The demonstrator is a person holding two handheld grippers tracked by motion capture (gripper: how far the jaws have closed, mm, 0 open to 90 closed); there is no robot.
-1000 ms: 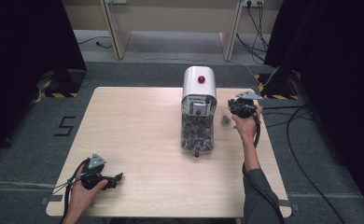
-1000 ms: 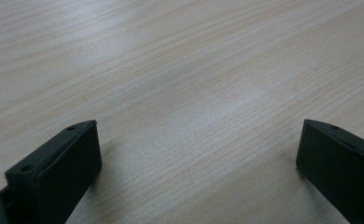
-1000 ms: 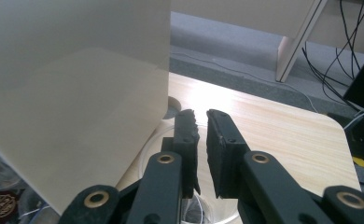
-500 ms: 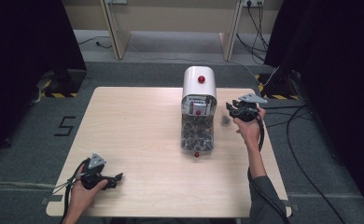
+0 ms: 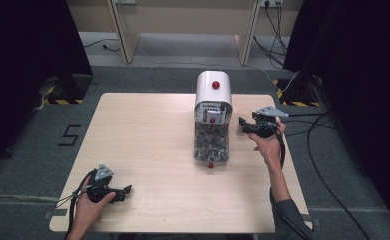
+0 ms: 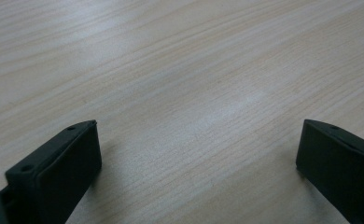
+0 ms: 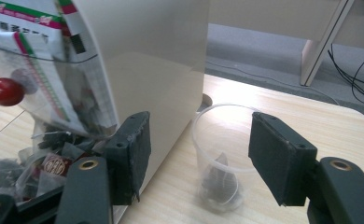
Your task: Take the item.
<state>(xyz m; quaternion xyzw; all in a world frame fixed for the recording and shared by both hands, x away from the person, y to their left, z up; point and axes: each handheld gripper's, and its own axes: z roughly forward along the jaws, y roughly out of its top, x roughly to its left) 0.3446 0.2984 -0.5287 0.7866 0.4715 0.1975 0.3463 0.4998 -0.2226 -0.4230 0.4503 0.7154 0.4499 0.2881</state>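
Note:
A white dispenser [image 5: 213, 92] with a red knob stands right of the table's middle. Its clear front bin [image 5: 211, 142] holds several tea bags. In the right gripper view a clear plastic cup [image 7: 220, 154] with one tea bag in it stands beside the dispenser's white side [image 7: 147, 60]. My right gripper [image 7: 199, 135] is open, with one jaw on each side of the cup and neither touching it. In the high view the right gripper [image 5: 242, 122] points at the dispenser's right side. My left gripper [image 5: 127, 189] rests open and empty at the near left of the table [image 6: 194, 70].
A small red ball knob [image 5: 210, 165] sticks out at the bin's near end. Cables [image 5: 323, 150] trail over the floor on the right. Beyond the far edge stand wooden furniture legs [image 5: 123, 30]. The light wood tabletop [image 5: 148, 135] is bare left of the dispenser.
My right gripper has shifted slightly toward the near side, staying beside the dispenser. The left gripper has not moved.

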